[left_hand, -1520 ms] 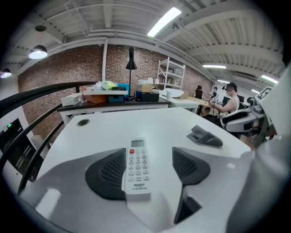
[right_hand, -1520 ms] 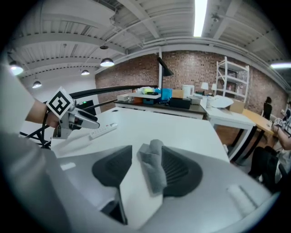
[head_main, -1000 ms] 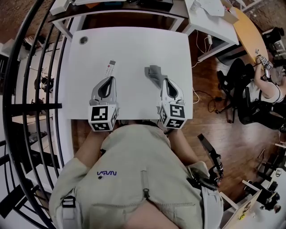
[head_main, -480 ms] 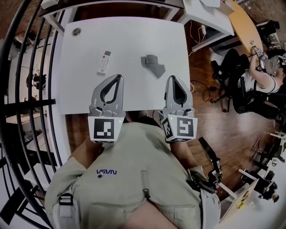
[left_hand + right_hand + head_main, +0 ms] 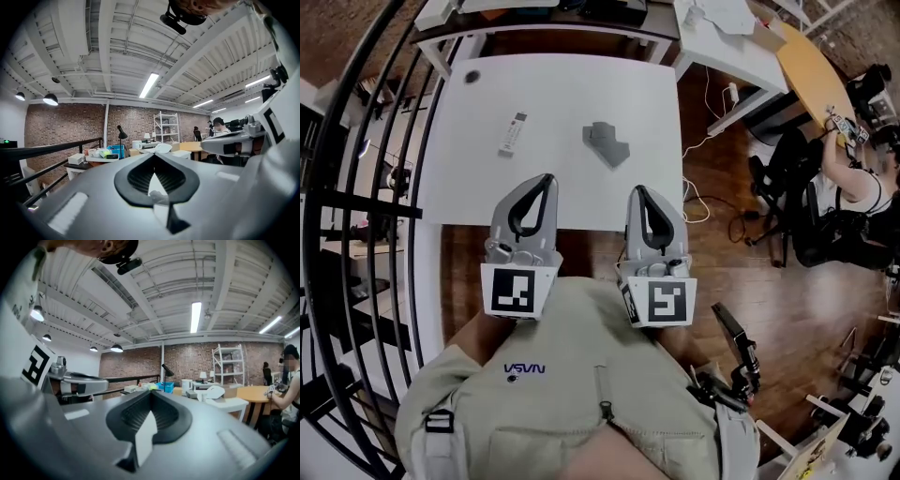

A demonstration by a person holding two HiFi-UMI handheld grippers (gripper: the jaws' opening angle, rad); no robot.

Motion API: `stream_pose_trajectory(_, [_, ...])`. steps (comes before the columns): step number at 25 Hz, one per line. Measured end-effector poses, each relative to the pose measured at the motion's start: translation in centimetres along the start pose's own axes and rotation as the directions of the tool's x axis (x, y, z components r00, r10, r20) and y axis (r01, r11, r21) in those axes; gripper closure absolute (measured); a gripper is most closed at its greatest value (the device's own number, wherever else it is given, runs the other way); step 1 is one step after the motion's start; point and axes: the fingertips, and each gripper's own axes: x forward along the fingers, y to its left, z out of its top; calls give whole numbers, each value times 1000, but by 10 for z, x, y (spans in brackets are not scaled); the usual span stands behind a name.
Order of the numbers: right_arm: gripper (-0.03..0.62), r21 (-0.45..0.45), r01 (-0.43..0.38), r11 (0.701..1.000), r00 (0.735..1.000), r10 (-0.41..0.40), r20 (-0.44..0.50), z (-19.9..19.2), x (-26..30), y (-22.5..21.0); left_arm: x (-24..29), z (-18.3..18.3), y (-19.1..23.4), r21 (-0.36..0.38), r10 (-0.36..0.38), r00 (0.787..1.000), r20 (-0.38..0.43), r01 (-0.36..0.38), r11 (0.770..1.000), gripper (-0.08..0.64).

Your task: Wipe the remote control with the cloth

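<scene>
The white remote control (image 5: 513,133) lies on the white table (image 5: 478,197), left of centre. The grey cloth (image 5: 606,142) lies crumpled to its right. Both grippers hover at the table's near edge, well short of either object. My left gripper (image 5: 547,177) is shut and empty. So is my right gripper (image 5: 635,189). The left gripper view has its shut jaw tips (image 5: 153,153) pointing level across the room. The right gripper view shows its jaws the same way (image 5: 152,391), with nothing between them.
A small dark round object (image 5: 472,77) sits at the table's far left corner. A black railing (image 5: 356,187) runs along the left. Another desk (image 5: 562,14) stands behind the table. Cables (image 5: 712,202) trail on the wood floor, and a seated person (image 5: 853,187) is at the right.
Both grippers have pulled back from over the table toward my body and risen. The right one has drawn away from the cloth, which stays on the table.
</scene>
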Motion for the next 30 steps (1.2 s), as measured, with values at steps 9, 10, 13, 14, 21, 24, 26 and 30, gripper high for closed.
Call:
stream_pose_trajectory(9, [588, 71, -104, 992, 994, 102, 30, -17, -93, -6, -75, -19, -85, 29, 72, 996, -57, -71, 997, 555])
stream_pose_trajectory(10, [588, 89, -106, 990, 994, 103, 39, -15, -98, -3, -84, -23, -85, 55, 76, 995, -68, -72, 996, 555])
stream_pose_trajectory(13, [588, 85, -107, 991, 993, 103, 51, -9, -113, 5, -103, -22, -85, 91, 78, 994, -70, -72, 993, 555])
stream_pose_trajectory(14, [588, 80, -103, 991, 994, 99, 57, -6, -117, 9, -109, -20, -86, 95, 76, 995, -65, -70, 993, 555])
stream_pose_trajectory(21, [588, 54, -66, 996, 996, 63, 67, 0, -148, 38, -147, -17, -85, 89, 36, 999, -25, -33, 995, 555])
stream_pose_trajectory(24, [588, 49, -59, 997, 997, 56, 52, -4, -161, 58, -166, -17, -80, 83, 24, 1000, -17, -22, 996, 555])
stream_pose_trajectory(26, [588, 65, -47, 997, 998, 45, 41, -4, -166, 67, -173, -17, -76, 83, 20, 1000, -12, -19, 996, 554])
stream_pose_trajectory(30, [588, 90, -14, 996, 1000, 12, 25, -6, -174, 80, -186, -13, -68, 42, 16, 1000, 0, -16, 999, 555])
